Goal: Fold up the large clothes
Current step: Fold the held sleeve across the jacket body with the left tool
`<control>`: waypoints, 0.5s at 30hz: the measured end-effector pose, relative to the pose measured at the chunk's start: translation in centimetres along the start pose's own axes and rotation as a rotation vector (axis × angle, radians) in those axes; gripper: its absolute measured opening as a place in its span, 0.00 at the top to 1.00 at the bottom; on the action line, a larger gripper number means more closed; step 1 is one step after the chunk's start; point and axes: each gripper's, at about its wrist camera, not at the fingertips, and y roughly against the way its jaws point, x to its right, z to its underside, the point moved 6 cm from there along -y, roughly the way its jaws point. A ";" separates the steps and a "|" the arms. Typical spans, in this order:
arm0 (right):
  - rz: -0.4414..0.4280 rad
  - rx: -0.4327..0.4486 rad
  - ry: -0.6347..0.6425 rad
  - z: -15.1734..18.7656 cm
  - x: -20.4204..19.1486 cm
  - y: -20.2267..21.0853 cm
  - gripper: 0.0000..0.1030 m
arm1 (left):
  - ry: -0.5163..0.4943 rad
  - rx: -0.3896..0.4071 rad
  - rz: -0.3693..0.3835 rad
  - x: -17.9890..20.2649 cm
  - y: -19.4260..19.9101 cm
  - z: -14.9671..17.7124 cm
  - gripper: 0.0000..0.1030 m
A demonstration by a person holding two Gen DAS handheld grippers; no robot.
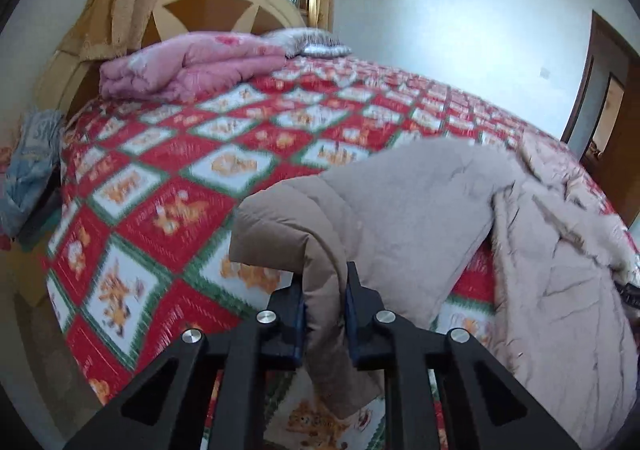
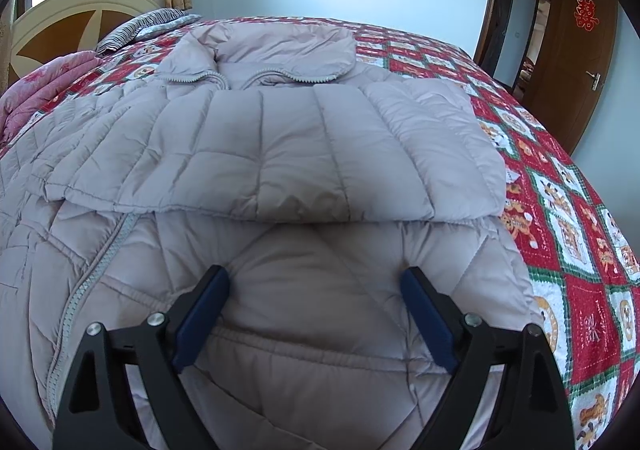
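We have the padded jacket (image 2: 280, 138) lying across the bed (image 2: 560, 186), collar toward the headboard (image 2: 60, 18), one sleeve (image 2: 272, 154) already folded over the chest. The left tool (image 1: 325, 290) is clamped on the other sleeve (image 1: 320, 250), lifted clear of the quilt. The right tool (image 2: 314, 290) stands wide open with nothing in it, just above the lower body of the jacket.

Risks as we judge them:
- The slick, puffy shell may slide out of the narrow pinch while in the air.
- Pulling the sleeve could drag the body and undo the first fold.
- The open right tool isn't pinning the body against that pull.
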 end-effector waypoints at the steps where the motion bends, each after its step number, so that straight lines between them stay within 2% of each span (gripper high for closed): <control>1: 0.000 0.000 0.000 0.0 0.0 0.0 0.12 | -0.008 0.025 0.007 0.3 0.6 -1.1 0.85; 6: -0.025 0.010 -0.008 -0.3 0.2 0.9 0.12 | -0.085 0.136 0.038 3.1 3.1 -7.5 0.85; 9: -0.012 0.053 -0.011 -0.9 1.0 2.7 0.12 | -0.140 0.204 0.073 6.0 4.4 -11.3 0.86; 11: 0.014 0.077 -0.006 -1.3 1.7 3.7 0.12 | -0.177 0.243 0.109 8.6 5.0 -13.4 0.86; 15: 0.043 0.089 -0.025 -1.6 3.4 4.4 0.12 | -0.271 0.287 0.227 16.5 5.4 -15.9 0.86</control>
